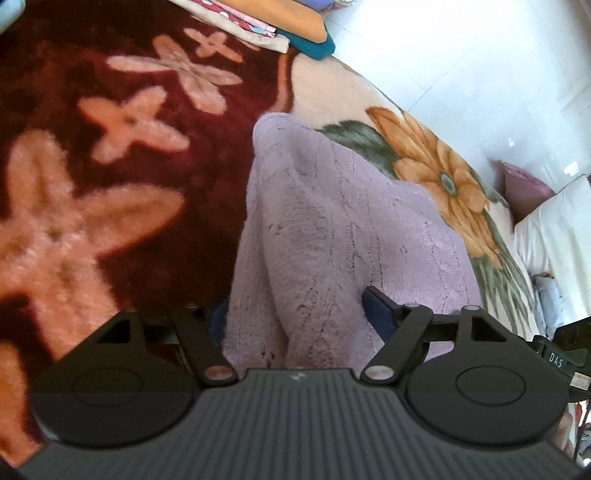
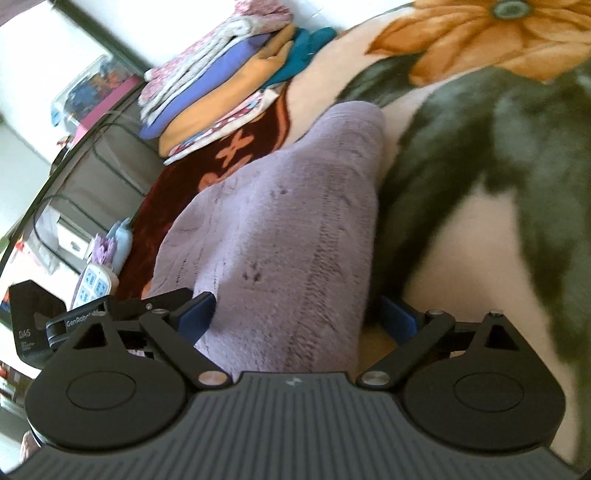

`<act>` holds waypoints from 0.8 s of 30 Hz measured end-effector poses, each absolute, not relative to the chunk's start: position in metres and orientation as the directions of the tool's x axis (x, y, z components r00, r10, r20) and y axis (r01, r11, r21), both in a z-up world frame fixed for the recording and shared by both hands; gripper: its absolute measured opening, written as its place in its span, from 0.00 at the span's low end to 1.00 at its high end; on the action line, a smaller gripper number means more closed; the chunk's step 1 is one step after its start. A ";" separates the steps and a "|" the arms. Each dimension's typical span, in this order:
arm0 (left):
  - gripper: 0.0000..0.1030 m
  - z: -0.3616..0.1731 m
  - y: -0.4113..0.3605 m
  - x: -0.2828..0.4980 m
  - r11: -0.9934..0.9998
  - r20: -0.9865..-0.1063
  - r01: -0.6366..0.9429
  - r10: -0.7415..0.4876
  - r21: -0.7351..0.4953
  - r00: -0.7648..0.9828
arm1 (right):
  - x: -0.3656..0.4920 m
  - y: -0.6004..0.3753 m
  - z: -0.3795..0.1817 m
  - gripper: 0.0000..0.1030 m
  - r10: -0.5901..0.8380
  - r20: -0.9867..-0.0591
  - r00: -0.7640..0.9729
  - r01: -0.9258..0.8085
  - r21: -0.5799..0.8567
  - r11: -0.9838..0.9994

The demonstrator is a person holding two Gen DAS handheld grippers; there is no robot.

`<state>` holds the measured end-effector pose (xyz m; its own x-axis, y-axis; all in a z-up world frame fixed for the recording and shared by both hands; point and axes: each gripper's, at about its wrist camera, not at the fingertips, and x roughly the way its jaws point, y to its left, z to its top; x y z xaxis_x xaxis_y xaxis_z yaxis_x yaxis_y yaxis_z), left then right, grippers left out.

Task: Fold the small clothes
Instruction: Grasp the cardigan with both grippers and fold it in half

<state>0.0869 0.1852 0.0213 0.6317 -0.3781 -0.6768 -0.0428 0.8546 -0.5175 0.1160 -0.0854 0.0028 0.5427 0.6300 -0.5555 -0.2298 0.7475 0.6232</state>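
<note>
While we hold both grippers spread, the left gripper [image 1: 295, 317] and right gripper [image 2: 295, 317] straddle the lilac knit garment [image 1: 332, 221] on the floral blanket [image 1: 92, 184]; soft, light, probably stretchy (it bunches easily), best pinched at an edge.

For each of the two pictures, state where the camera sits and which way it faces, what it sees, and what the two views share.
Left wrist: on the left gripper, facing forward and down along its open fingers at the lilac knitted garment on the floral blanket.
Right wrist: on the right gripper, fingers wide either side of the same garment.
Shared: garment, blanket, stack of folded clothes.
</note>
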 end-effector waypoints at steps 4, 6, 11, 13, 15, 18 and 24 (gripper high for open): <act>0.73 0.015 0.182 0.091 0.834 -0.649 -0.005 -0.425 -0.552 0.631 | 0.127 -0.077 0.000 0.95 0.667 -0.519 0.534 -0.237 0.665 0.708; 0.72 0.012 0.181 0.093 0.805 -0.622 0.008 -0.464 -0.593 0.630 | 0.129 -0.074 -0.001 0.85 0.664 -0.513 0.544 -0.229 0.670 0.706; 0.49 0.006 0.185 0.088 0.758 -0.574 0.014 -0.505 -0.652 0.644 | 0.131 -0.076 0.007 0.56 0.653 -0.517 0.554 -0.197 0.680 0.706; 0.46 0.009 0.185 0.086 0.751 -0.568 0.009 -0.507 -0.660 0.648 | 0.127 -0.078 0.020 0.53 0.655 -0.513 0.555 -0.219 0.670 0.710; 0.45 0.017 0.181 0.082 0.752 -0.564 0.012 -0.505 -0.659 0.653 | 0.122 -0.083 0.035 0.52 0.676 -0.485 0.556 -0.241 0.684 0.689; 0.44 0.031 0.173 0.073 0.734 -0.545 0.027 -0.527 -0.678 0.652 | 0.110 -0.096 0.057 0.52 0.678 -0.474 0.562 -0.257 0.679 0.688; 0.44 0.053 0.138 0.048 0.717 -0.519 0.085 -0.576 -0.692 0.632 | 0.065 -0.143 0.082 0.52 0.653 -0.476 0.589 -0.258 0.655 0.711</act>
<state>0.0479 0.1384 0.0532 0.6321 -0.5756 -0.5188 0.0847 0.7168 -0.6921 0.0653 -0.1433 0.0823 0.5895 0.6526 -0.4761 -0.2577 0.7105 0.6548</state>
